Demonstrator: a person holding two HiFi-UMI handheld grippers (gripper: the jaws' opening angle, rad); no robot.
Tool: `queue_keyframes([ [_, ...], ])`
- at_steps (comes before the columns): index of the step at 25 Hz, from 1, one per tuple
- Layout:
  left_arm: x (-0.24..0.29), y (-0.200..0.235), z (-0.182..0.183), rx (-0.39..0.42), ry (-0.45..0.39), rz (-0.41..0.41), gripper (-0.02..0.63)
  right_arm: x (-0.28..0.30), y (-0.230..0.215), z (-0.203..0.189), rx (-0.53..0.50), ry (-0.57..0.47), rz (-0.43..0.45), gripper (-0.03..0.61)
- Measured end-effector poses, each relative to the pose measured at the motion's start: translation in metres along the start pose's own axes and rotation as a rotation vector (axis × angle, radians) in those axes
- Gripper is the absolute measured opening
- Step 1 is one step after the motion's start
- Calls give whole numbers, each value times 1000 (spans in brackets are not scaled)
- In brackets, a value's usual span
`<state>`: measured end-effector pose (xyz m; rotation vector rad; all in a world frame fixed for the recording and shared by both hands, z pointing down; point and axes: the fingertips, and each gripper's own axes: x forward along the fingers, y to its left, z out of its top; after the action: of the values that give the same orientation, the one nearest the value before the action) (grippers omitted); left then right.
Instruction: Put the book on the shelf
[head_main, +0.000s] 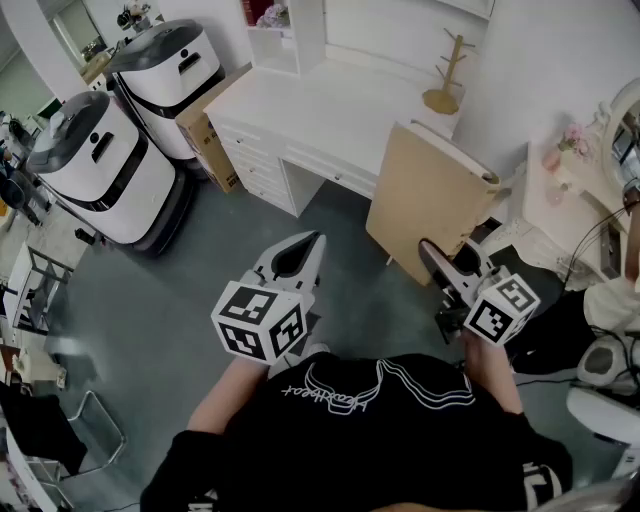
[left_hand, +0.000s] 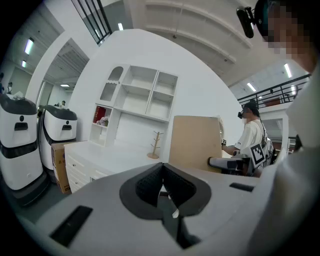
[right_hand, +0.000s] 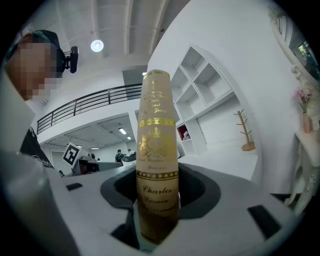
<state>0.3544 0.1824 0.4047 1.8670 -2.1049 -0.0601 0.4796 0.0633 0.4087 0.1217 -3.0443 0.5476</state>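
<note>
My right gripper (head_main: 447, 270) grips the book (head_main: 428, 200), long axis along its jaws; shelf (head_main: 284, 38) ahead-left; left gripper (head_main: 298, 255) nearer, jaws together, empty

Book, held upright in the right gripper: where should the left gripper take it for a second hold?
Probably higher on the spine, above the right gripper, coming from the person's side. The book stands upright, spine toward the holder, and only that narrow edge fits between fingers; the broad cover does not. The left gripper is shut, so open it first.
</note>
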Motion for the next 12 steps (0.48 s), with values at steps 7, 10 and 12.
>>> queue_keyframes([
  [7, 9, 48, -8, -14, 35, 15, 2, 50, 3, -21, 10, 45, 1, 206],
  [10, 10, 76, -5, -15, 42, 38, 2, 75, 10, -21, 29, 40, 12, 206],
  [12, 7, 94, 0, -28, 42, 42, 2, 92, 14, -17, 29, 34, 14, 206],
])
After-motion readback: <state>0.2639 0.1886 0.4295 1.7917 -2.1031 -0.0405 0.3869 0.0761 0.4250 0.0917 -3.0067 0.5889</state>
